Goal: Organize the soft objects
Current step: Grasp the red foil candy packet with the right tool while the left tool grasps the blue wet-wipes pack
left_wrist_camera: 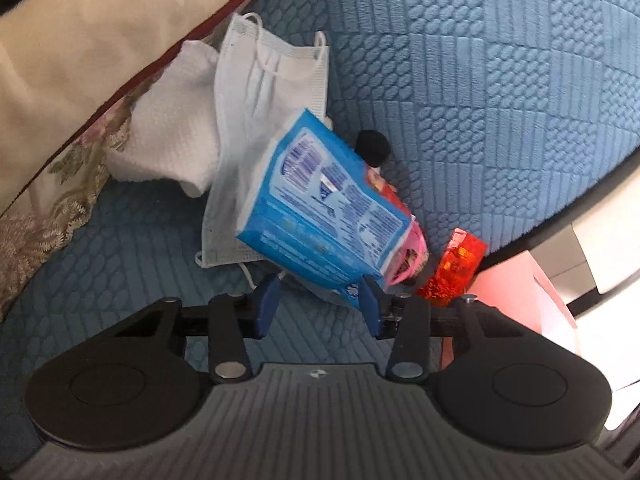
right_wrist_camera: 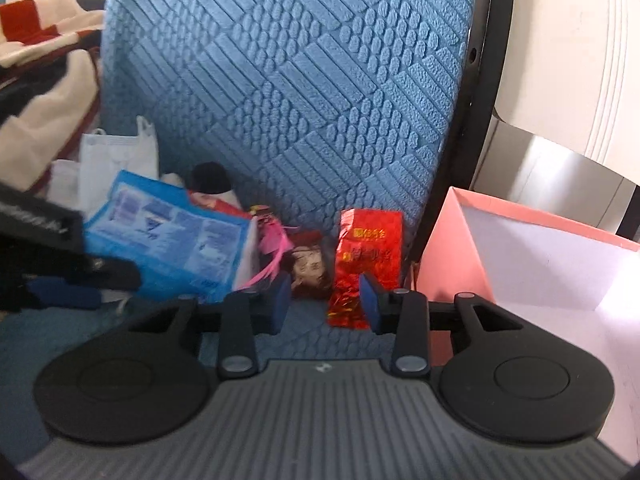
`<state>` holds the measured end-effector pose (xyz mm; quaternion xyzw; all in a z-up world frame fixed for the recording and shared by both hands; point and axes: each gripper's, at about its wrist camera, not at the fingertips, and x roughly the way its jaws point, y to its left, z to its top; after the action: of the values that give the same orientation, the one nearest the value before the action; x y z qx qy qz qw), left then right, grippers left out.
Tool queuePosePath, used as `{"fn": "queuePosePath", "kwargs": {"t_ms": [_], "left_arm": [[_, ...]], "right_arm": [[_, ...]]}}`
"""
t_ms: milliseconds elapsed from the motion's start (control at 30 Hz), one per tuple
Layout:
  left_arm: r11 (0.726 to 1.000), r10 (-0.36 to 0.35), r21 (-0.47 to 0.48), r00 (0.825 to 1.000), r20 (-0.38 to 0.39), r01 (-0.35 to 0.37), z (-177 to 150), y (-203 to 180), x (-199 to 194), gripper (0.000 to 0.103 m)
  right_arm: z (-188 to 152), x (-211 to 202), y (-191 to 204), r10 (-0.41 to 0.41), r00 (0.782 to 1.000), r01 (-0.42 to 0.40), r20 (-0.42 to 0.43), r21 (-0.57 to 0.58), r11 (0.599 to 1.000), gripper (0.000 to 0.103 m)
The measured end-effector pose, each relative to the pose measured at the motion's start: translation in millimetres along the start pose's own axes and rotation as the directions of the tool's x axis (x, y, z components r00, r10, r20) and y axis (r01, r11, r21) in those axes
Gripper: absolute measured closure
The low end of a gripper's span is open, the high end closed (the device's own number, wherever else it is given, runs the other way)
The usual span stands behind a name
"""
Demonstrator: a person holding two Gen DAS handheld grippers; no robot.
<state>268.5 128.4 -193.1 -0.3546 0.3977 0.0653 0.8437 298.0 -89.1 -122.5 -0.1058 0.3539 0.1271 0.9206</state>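
Left gripper (left_wrist_camera: 318,304) jaws part-spread around the lower corner of the blue tissue pack (left_wrist_camera: 324,208), whether the pads press it I can't tell. Right gripper (right_wrist_camera: 326,300) jaws part-spread, red foil packet (right_wrist_camera: 366,268) just inside the right finger, grip unclear. Face masks (left_wrist_camera: 268,80) and white cloth (left_wrist_camera: 168,132) crowd the pillow (left_wrist_camera: 80,52) edge. Blue quilted cushion (left_wrist_camera: 500,100) bare to the right. Pink box (right_wrist_camera: 452,248) open beside the seat edge, roomy inside
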Motion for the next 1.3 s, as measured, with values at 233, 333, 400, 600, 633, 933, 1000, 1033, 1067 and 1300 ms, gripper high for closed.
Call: {"fn": "queuePosePath", "kwargs": {"t_ms": [233,333,400,600,633,933,1000,1033,1067,1300], "left_arm": [[0.997,0.046,-0.061,0.999,0.001,-0.046,6.5,12.3,8.3,0.053],[0.995,0.045,-0.09,0.999,0.002,-0.045,9.1,16.0,10.4,0.053],[0.994,0.049,-0.094,0.999,0.01,-0.048,10.3,15.7,10.7,0.052],[0.992,0.063,-0.109,0.998,0.01,-0.062,11.4,15.7,14.0,0.052],[0.991,0.068,-0.113,0.998,0.01,-0.067,11.5,16.3,14.5,0.052],[0.991,0.082,-0.105,0.996,0.021,-0.08,11.5,14.2,15.3,0.052],[0.991,0.086,-0.101,0.996,0.023,-0.083,11.0,14.0,15.2,0.052],[0.991,0.085,-0.103,0.996,0.025,-0.082,10.8,14.2,15.2,0.052],[0.991,0.084,-0.105,0.996,0.026,-0.081,10.6,14.4,15.3,0.052],[0.991,0.106,-0.087,0.994,0.033,-0.102,11.8,11.4,13.5,0.053]], "right_arm": [[6.6,32.7,-0.5,-0.106,0.993,0.105,-0.044,-0.028,0.994,0.062],[9.7,43.0,1.6,-0.114,0.991,0.111,-0.067,-0.049,0.993,0.062],[11.0,49.1,3.4,-0.109,0.991,0.105,-0.083,-0.056,0.993,0.062],[15.6,62.5,7.5,-0.124,0.988,0.118,-0.091,-0.07,0.991,0.062],[16.0,65.3,7.3,-0.129,0.988,0.123,-0.09,-0.073,0.99,0.062],[9.7,96.0,13.3,-0.199,0.973,0.185,-0.115,-0.116,0.976,0.062],[9.4,99.2,14.3,-0.204,0.972,0.19,-0.115,-0.125,0.974,0.062],[8.7,100.7,15.7,-0.211,0.97,0.194,-0.116,-0.141,0.971,0.063],[7.9,101.7,16.5,-0.216,0.969,0.198,-0.116,-0.148,0.969,0.063],[4.3,93.6,24.1,-0.21,0.973,0.19,-0.099,-0.179,0.965,0.094]]}}
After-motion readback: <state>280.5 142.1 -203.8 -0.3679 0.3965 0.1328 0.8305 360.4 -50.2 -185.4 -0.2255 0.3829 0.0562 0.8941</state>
